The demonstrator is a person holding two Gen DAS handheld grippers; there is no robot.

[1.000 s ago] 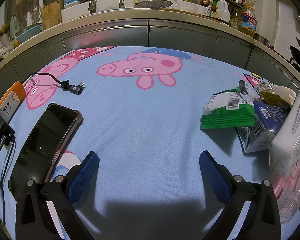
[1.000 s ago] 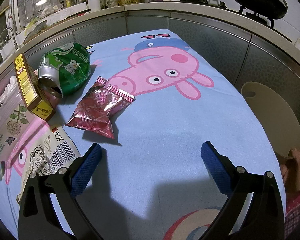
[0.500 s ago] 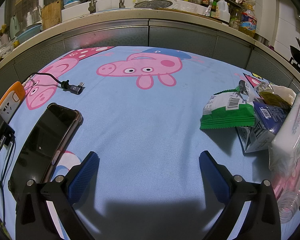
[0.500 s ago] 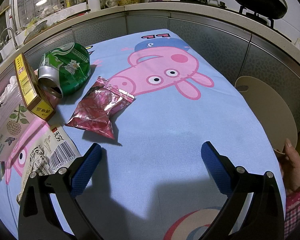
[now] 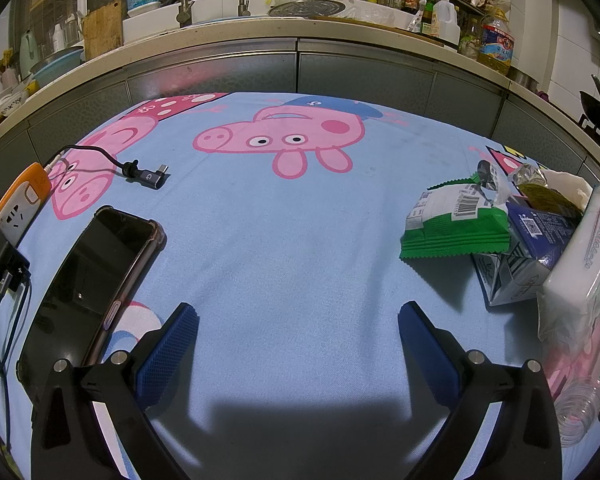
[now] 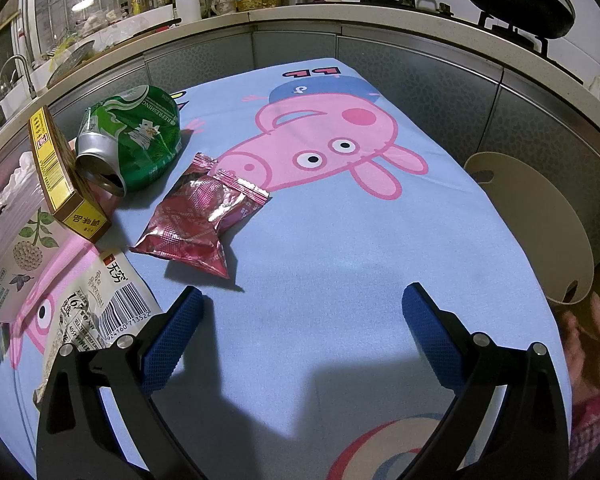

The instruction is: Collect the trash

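My left gripper [image 5: 298, 316] is open and empty above the blue cartoon tablecloth [image 5: 280, 240]. To its right lie a green snack wrapper [image 5: 456, 220], a blue carton [image 5: 528, 256] and a white tissue pack [image 5: 584, 256]. My right gripper [image 6: 302, 304] is open and empty. Ahead and left of it lie a red foil wrapper [image 6: 200, 224], a crushed green can [image 6: 134, 136], a yellow box [image 6: 60, 172], a white barcode wrapper [image 6: 100, 304] and a plastic bottle [image 6: 8, 272].
A black phone [image 5: 96, 280], a charging cable [image 5: 140, 172] and an orange power strip [image 5: 12, 208] lie at the left. A beige bin [image 6: 540, 224] is held by a hand [image 6: 588, 356] at the table's right edge. Kitchen counters ring the table.
The beige bin at the right edge has moved up and in toward the table, with the hand under it. Both grippers have stayed still.
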